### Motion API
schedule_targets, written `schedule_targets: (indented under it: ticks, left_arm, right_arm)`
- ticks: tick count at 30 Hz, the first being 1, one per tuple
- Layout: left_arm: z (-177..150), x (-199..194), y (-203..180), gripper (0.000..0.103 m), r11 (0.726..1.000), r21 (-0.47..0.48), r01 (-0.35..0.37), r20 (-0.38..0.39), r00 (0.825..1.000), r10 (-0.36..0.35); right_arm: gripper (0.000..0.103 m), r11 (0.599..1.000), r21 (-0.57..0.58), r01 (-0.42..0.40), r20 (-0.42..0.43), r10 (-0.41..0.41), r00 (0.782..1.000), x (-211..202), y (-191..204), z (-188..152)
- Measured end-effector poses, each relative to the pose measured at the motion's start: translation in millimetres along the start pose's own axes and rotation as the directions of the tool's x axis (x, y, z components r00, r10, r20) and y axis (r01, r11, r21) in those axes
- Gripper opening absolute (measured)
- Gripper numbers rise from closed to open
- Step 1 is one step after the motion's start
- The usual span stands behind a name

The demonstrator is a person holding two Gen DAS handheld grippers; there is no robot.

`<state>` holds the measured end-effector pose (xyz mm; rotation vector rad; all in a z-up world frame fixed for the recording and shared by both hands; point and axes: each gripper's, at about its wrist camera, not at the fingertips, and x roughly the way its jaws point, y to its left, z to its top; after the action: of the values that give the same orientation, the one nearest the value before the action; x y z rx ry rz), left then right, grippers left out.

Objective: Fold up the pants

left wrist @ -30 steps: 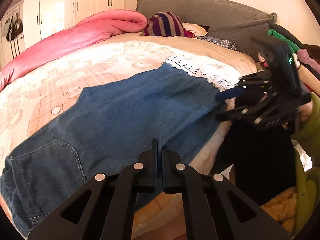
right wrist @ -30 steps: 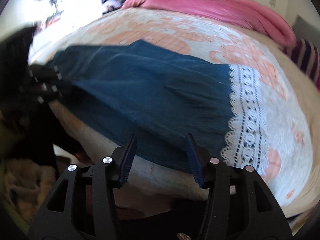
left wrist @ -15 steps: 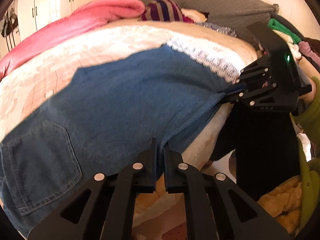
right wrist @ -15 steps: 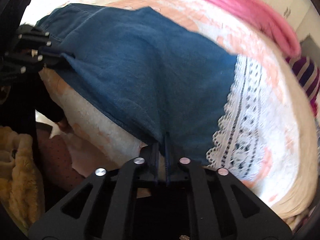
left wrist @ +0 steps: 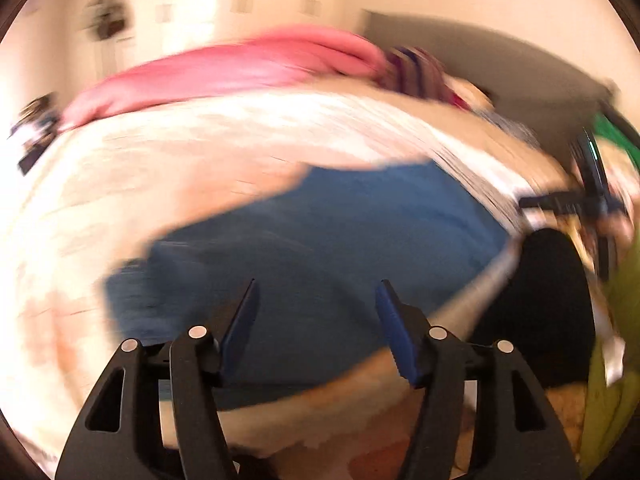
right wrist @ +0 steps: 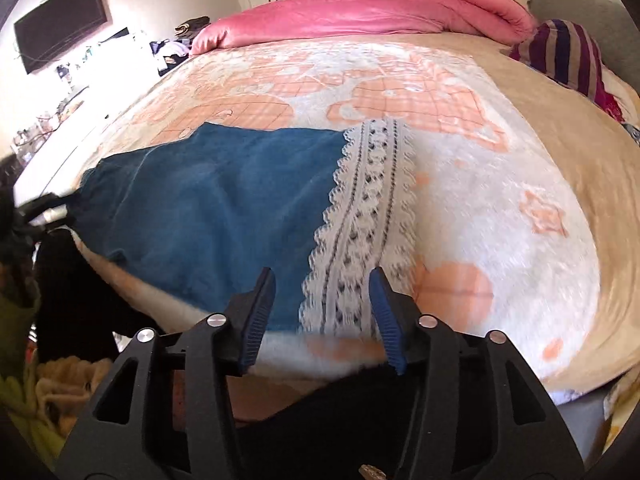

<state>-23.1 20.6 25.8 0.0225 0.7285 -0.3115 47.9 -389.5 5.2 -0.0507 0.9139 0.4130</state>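
The blue jeans [right wrist: 224,208] lie flat on the patterned bedspread [right wrist: 480,184] near the bed's front edge, their white lace hem [right wrist: 364,216] toward the right. My right gripper [right wrist: 322,280] hovers over the hem corner, jaws opening, with no cloth pinched between the pads. The left wrist view is motion-blurred. There the jeans [left wrist: 340,248] spread ahead of my left gripper [left wrist: 317,292], whose jaws are also opening with nothing gripped. Each gripper shows in the other's view: the right gripper [left wrist: 572,202] at the far right, the left gripper [right wrist: 44,204] at the left edge by the waistband end.
A pink duvet [right wrist: 360,12] is bunched along the far side of the bed. A striped pillow [right wrist: 568,56] leans by the grey headboard [right wrist: 584,12]. A wall TV [right wrist: 60,36] hangs at left. A person's dark trousers [left wrist: 548,300] and a yellow-green sleeve [left wrist: 616,340] stand beside the bed's edge.
Half a second ago both grippers were shut on the jeans' near edge. Now both have let go, opened and drawn back and up; the jeans rest on the bed.
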Motion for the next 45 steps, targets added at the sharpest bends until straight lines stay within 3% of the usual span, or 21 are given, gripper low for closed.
schedule_targets:
  ticks: [2, 4, 7, 12, 15, 16, 17, 19, 22, 24, 27, 29, 31, 33, 37, 40, 42, 45]
  left_arm:
    - [2.8, -9.5, 25.3, 0.063, 0.994, -0.084, -0.063, -0.001, 0.998, 0.063]
    - [2.0, -16.4, 56.0, 0.063, 0.975, -0.185, -0.122, -0.016, 0.993, 0.121]
    - [-2.4, -13.7, 88.4, 0.076, 0.945, -0.299, -0.136, -0.044, 0.991, 0.129]
    - [-12.9, 16.3, 103.4, 0.077, 0.918, -0.371, -0.139, -0.118, 0.988, 0.102]
    - [-20.1, 32.3, 100.4, 0.065, 0.915, -0.389, -0.109, -0.125, 0.99, 0.065]
    - [-18.6, 35.6, 98.4, 0.049, 0.918, -0.374, -0.135, -0.126, 0.988, 0.094]
    - [-16.9, 36.2, 96.7, 0.04, 0.923, -0.355, -0.148, -0.118, 0.987, 0.113]
    - [-11.6, 29.4, 101.6, 0.038, 0.921, -0.356, -0.161, -0.098, 0.986, 0.135]
    - [-14.0, 19.5, 111.2, 0.038, 0.915, -0.326, -0.24, -0.114, 0.97, 0.214]
    - [-22.0, 24.2, 124.5, 0.041, 0.899, -0.39, -0.2, -0.126, 0.979, 0.163]
    - [-24.8, 22.5, 132.4, 0.056, 0.878, -0.438, -0.193, -0.12, 0.981, 0.155]
    - [-18.7, 10.3, 128.4, 0.059, 0.883, -0.425, -0.2, -0.091, 0.98, 0.178]
    - [-8.3, -8.9, 115.6, 0.062, 0.893, -0.362, -0.265, -0.054, 0.963, 0.264]
    - [3.7, -24.3, 100.7, 0.065, 0.904, -0.314, -0.29, -0.007, 0.953, 0.303]
    - [27.1, -20.4, 59.2, 0.075, 0.955, -0.232, -0.186, 0.043, 0.979, 0.201]
    - [35.7, 14.6, 13.6, 0.075, 0.984, -0.173, -0.039, 0.008, 0.999, 0.041]
    - [35.6, 47.8, -25.7, 0.076, 0.994, -0.093, 0.056, -0.04, 0.997, -0.06]
    - [31.6, 88.0, -63.6, 0.076, 0.995, -0.009, 0.096, -0.116, 0.989, -0.096]
  right_arm:
    - [0.06, 0.999, -0.032, 0.017, -0.007, -0.018, 1.0, 9.6, 3.7, 7.2]
    - [0.062, 0.998, -0.047, 0.048, -0.021, -0.05, 0.999, 21.0, 11.1, 10.4]
    - [0.064, 0.999, -0.01, 0.051, -0.05, -0.051, 0.997, 27.2, 4.2, 3.6]
    - [0.07, 0.999, 0.037, 0.037, -0.055, -0.035, 0.998, 27.2, -3.2, -6.6]
    - [0.074, 0.998, 0.056, 0.037, -0.064, -0.033, 0.997, 30.1, -5.7, -8.9]
    - [0.074, 0.998, 0.057, 0.037, -0.067, -0.033, 0.997, 31.0, -5.8, -8.8]
    - [0.076, 0.998, 0.055, 0.037, -0.069, -0.033, 0.997, 31.7, -5.3, -8.4]
    - [0.082, 0.998, 0.046, 0.049, -0.08, -0.045, 0.996, 31.9, -3.2, -9.2]
    - [0.084, 0.995, 0.059, 0.078, -0.115, -0.071, 0.991, 36.6, -5.2, -14.3]
    - [0.084, 0.994, 0.082, 0.069, -0.118, -0.059, 0.991, 37.6, -9.0, -15.0]
    - [0.084, 0.994, 0.086, 0.07, -0.105, -0.061, 0.993, 34.8, -10.2, -13.5]
    - [0.084, 0.993, 0.087, 0.076, -0.063, -0.071, 0.996, 25.1, -10.6, -13.6]
    - [0.084, 0.992, 0.094, 0.089, -0.01, -0.088, 0.996, 12.0, -11.2, -13.3]
    - [0.084, 0.992, 0.102, 0.079, 0.045, -0.084, 0.995, 0.0, -9.6, -10.6]
    - [0.084, 0.999, 0.048, 0.023, 0.075, -0.026, 0.997, -0.7, 13.3, 0.0]
    - [0.084, 0.999, -0.033, -0.021, 0.05, 0.023, 0.999, 13.8, 41.0, 6.0]
    - [0.084, 0.997, -0.066, -0.036, 0.02, 0.037, 0.999, 27.1, 54.1, 9.2]
    - [0.084, 0.997, -0.051, -0.052, -0.03, 0.051, 0.998, 45.1, 61.5, 10.1]
